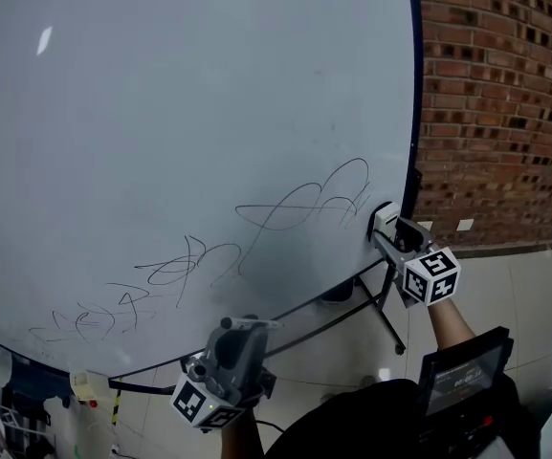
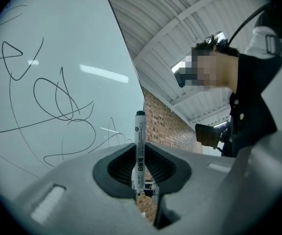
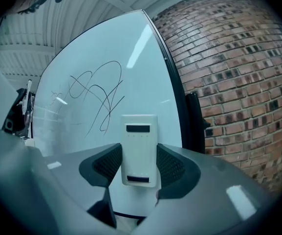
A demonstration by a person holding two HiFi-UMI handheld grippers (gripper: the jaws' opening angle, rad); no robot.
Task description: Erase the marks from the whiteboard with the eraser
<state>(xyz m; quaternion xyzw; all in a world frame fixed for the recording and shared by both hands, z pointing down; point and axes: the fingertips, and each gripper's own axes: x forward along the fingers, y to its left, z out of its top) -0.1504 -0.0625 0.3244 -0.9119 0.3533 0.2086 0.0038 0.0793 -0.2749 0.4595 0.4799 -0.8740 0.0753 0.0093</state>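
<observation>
The whiteboard [image 1: 189, 113] fills most of the head view, with black scribbled marks [image 1: 304, 204] along its lower part and more marks [image 1: 175, 266] toward the lower left. My right gripper [image 1: 387, 226] is shut on a white eraser [image 3: 139, 148], held at the board's lower right edge beside the rightmost scribble. My left gripper [image 1: 232, 338] hangs below the board's bottom edge, shut on a white marker [image 2: 139, 151] that stands upright between its jaws, cap on. The marks [image 3: 99, 94] also show in the right gripper view.
A brick wall [image 1: 496, 94] stands right of the board. The board's black frame and stand legs [image 1: 381, 304] run under its bottom edge. A person [image 2: 248, 82] with a dark top shows in the left gripper view. Small items hang at lower left [image 1: 82, 387].
</observation>
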